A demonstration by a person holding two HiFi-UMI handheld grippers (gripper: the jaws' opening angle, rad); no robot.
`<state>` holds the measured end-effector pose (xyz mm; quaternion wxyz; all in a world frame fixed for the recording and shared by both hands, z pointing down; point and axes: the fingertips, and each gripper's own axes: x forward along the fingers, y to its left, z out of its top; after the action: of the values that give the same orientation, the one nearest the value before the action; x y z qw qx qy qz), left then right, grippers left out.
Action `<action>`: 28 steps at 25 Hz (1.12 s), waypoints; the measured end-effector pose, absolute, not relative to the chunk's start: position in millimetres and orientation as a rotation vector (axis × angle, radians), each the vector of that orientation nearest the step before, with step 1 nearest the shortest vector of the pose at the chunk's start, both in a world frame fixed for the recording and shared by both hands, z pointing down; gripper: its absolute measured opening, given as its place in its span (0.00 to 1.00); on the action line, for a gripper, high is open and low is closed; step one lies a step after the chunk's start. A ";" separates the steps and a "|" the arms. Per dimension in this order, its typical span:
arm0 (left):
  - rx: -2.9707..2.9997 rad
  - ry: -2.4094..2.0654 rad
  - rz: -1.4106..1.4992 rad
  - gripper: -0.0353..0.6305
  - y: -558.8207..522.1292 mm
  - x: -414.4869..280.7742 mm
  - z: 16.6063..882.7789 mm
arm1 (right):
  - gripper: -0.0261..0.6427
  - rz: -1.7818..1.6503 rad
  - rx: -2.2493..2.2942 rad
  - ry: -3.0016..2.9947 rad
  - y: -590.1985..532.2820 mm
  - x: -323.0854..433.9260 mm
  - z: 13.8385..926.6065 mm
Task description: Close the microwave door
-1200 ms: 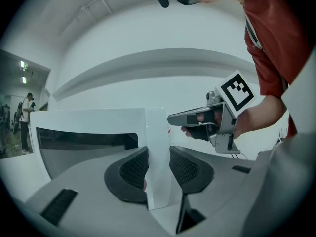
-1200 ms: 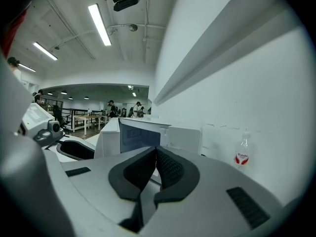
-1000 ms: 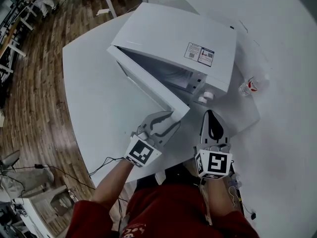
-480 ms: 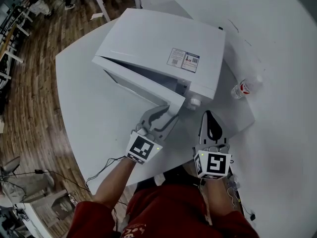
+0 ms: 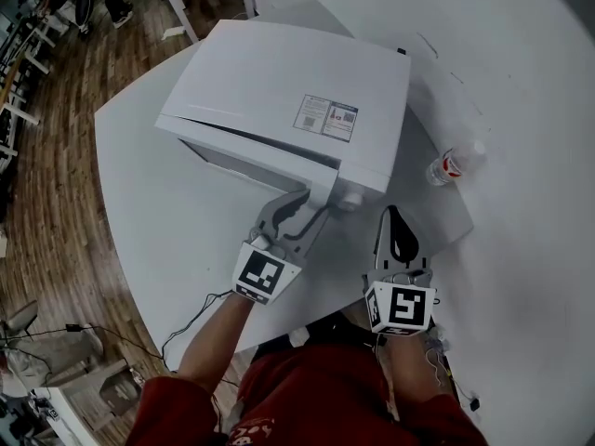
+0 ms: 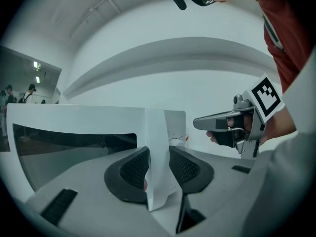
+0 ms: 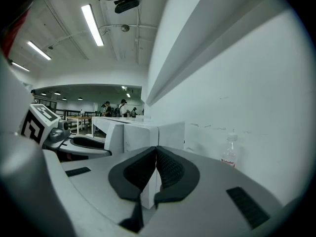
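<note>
A white microwave (image 5: 288, 100) stands on the white table (image 5: 158, 221). Its door (image 5: 246, 161) is swung almost against the body, with a thin gap left along the top. My left gripper (image 5: 311, 207) is shut on the door's free edge (image 6: 157, 157); both pads (image 6: 136, 169) press on the white panel. My right gripper (image 5: 392, 214) hangs to the right of the control knob (image 5: 351, 200), shut and empty, its pads touching (image 7: 156, 169). It is also in the left gripper view (image 6: 197, 123).
A clear plastic bottle (image 5: 449, 166) with a red label stands right of the microwave by the wall (image 7: 228, 152). The table's front edge runs just below both grippers. Wood floor, desks and people lie far left. A cable hangs off the front edge (image 5: 200, 309).
The door has swung from well ajar to nearly closed, with my left gripper riding on its free edge toward the microwave. The right gripper stays shut beside it.
</note>
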<state>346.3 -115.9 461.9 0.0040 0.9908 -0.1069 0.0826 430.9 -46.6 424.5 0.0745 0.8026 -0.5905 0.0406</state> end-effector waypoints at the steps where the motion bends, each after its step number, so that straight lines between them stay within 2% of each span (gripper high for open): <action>1: 3.105 -0.339 0.257 0.27 -116.8 347.5 461.8 | 0.07 0.125 2.408 -1.770 -46.9 432.8 425.4; 18: 3.091 -0.412 0.273 0.27 -125.5 360.1 462.6 | 0.07 0.123 2.421 -1.764 -47.5 434.3 422.8; 28: 3.118 -0.538 0.158 0.27 -120.9 304.3 418.8 | 0.07 0.069 2.395 -1.852 -56.0 387.3 397.3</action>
<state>304.3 -120.9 418.8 -0.0130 0.9841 -0.1700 0.0500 387.3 -56.0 397.3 0.0566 0.7895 -0.6107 0.0228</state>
